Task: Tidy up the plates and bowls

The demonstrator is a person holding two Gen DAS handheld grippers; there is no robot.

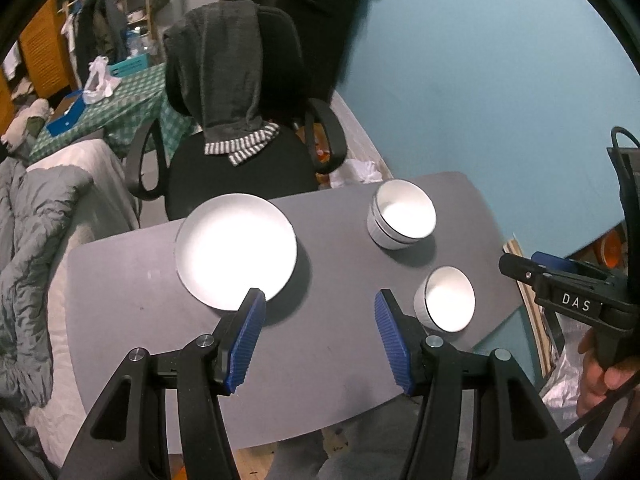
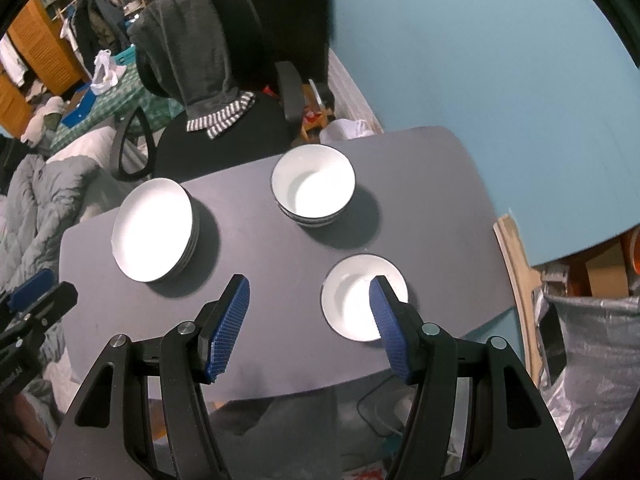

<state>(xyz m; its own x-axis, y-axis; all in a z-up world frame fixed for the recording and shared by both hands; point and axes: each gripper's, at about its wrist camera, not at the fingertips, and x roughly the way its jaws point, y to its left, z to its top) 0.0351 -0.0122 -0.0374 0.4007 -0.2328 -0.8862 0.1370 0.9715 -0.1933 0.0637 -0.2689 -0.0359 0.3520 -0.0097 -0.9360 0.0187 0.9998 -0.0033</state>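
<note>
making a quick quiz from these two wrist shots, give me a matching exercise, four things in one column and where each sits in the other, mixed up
Things:
1. stack of plates
2. stack of bowls
3. single bowl
4. striped cloth

Places:
A. draped over the chair back
B. table's near right part, alone
C. table's left part
D. table's far edge, near the chair

Pairs: 1-C, 2-D, 3-B, 4-A

A black office chair (image 1: pixel 240 176), a dark grey towel with a striped hem (image 1: pixel 224 80) draped over its back, stood behind the grey surface (image 1: pixel 320 360). A rumpled grey duvet (image 1: pixel 28 248) lay nearby, beside a green checked cloth (image 1: pixel 128 112) and the teal wall (image 1: pixel 480 80).
</note>
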